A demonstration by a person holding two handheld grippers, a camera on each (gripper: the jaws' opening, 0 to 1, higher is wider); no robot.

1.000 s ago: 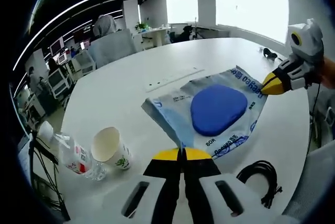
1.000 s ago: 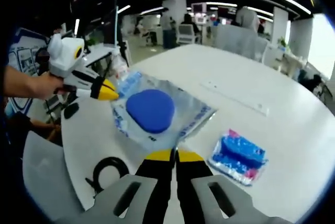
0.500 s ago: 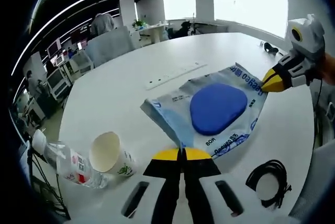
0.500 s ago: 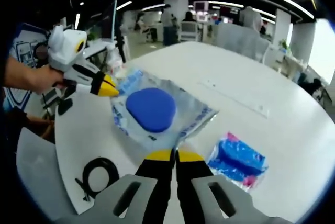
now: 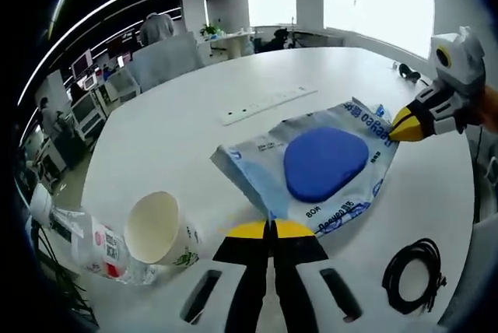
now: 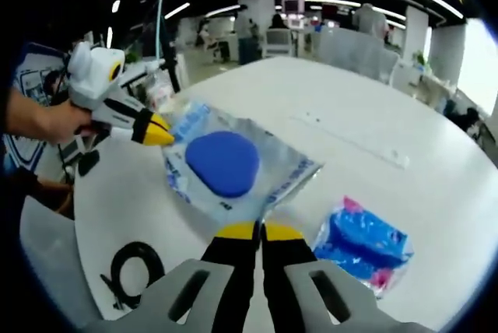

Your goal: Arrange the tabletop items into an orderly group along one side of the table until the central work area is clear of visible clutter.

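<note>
Blue-pad packet (image 5: pixel 327 166) lies flat on the white table (image 5: pixel 194 146). Left gripper (image 5: pixel 271 228) clamps one packet corner, jaws closed; right gripper (image 6: pixel 258 229) clamps the opposite corner, jaws closed. Beside the packet: tipped paper cup (image 5: pixel 156 230), apparently a plastic bottle (image 5: pixel 85 243), coiled black cable (image 5: pixel 412 275), smaller blue pouch (image 6: pixel 364 243).

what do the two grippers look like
Both match: white moulded bodies with black jaws tipped in yellow. Seen from the other's view, the right gripper and the left gripper each taper to a beak-like yellow point, with black bands behind it. A bare hand holds the left one; no sleeve shows.
</note>
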